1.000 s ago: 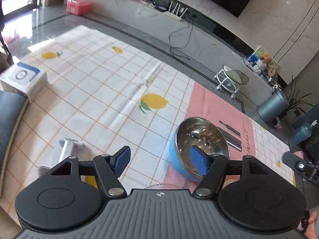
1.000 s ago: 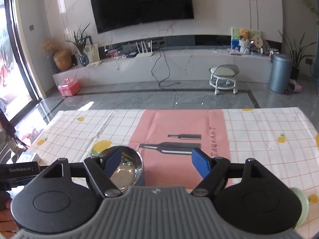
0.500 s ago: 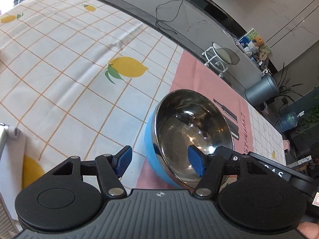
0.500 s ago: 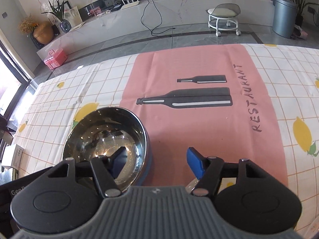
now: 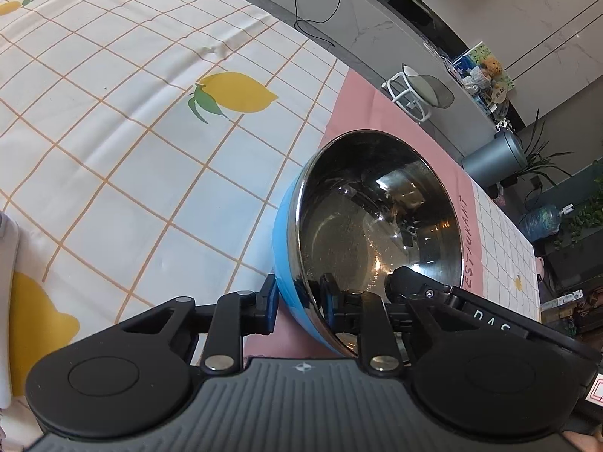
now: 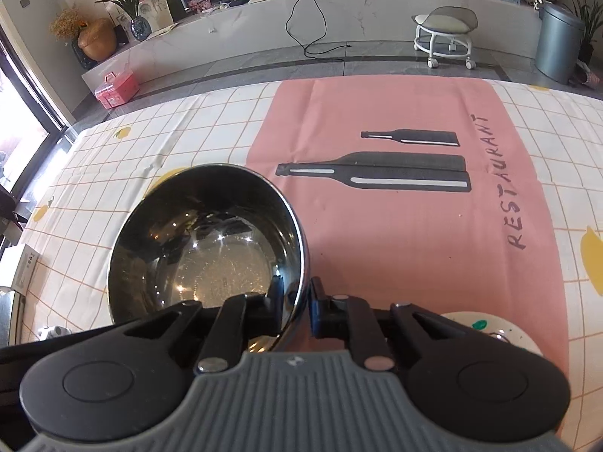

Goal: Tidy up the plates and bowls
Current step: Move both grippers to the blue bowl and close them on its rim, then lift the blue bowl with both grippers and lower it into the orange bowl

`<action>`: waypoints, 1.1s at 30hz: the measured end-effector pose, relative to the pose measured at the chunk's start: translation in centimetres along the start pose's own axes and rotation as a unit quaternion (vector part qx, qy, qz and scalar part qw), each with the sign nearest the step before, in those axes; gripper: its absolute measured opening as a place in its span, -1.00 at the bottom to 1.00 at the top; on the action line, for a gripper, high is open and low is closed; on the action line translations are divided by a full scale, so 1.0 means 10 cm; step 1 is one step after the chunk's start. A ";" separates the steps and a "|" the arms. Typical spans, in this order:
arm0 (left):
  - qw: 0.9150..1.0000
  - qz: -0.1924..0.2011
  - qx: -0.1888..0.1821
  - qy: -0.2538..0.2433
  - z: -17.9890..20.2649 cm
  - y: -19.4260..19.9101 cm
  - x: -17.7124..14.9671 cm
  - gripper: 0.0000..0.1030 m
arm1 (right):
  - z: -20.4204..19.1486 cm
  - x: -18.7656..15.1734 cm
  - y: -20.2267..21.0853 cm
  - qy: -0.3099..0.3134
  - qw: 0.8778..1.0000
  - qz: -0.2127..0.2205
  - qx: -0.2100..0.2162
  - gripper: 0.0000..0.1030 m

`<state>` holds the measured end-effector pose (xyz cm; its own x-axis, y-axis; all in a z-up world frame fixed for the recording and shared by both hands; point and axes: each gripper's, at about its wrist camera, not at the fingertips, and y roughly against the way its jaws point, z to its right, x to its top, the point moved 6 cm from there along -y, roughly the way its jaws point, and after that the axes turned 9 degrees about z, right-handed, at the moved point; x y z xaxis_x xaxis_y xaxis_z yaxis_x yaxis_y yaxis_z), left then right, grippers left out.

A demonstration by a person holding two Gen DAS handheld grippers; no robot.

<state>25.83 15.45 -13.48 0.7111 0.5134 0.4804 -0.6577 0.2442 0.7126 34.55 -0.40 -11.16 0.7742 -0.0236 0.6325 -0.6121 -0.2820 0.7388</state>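
Note:
A steel bowl with a blue outside [image 5: 377, 226] stands on the near left corner of the pink mat [image 6: 395, 226]. My left gripper [image 5: 298, 301] straddles the bowl's near wall, one pad on the blue outside and one inside; its jaws are closing and press on the wall. My right gripper [image 6: 296, 299] straddles the rim of the same bowl [image 6: 211, 248] on its right side, jaws closing with the rim pinched between the pads. The right gripper's black body also shows in the left wrist view, just behind the bowl.
A white plate with a green dab [image 6: 490, 331] lies at the near right, partly behind my right gripper. A white box [image 6: 26, 271] sits at the table's left edge. The lemon-print tablecloth [image 5: 150, 132] covers the table. A stool [image 6: 444, 37] and a grey bin [image 6: 557, 45] stand on the floor beyond.
Both grippers came down to the bowl and closed from wide open onto its rim, the left on the near wall, the right on the right side.

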 end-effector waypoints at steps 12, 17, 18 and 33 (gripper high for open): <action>0.999 0.032 -0.023 -0.024 0.25 0.37 0.07 -0.52 | -0.01 0.12 0.42 -0.004 0.999 0.035 0.007 -0.79; 0.998 0.040 -0.029 -0.043 0.39 0.63 0.02 -0.51 | 0.01 0.14 0.72 -0.019 0.999 0.048 0.016 -0.79; 0.998 0.041 -0.030 -0.044 0.42 0.69 0.00 -0.51 | 0.02 0.14 0.79 -0.021 0.998 0.049 0.020 -0.79; 0.995 0.054 -0.049 -0.065 0.84 1.59 -0.33 -0.51 | 0.01 -0.02 2.02 -0.015 0.993 0.111 0.037 -0.78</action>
<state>15.06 10.76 0.55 0.6574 0.4308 0.6182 -0.7482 0.2759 0.6034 21.99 -6.23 3.60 0.6270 -0.1203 0.7697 -0.7550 -0.3373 0.5623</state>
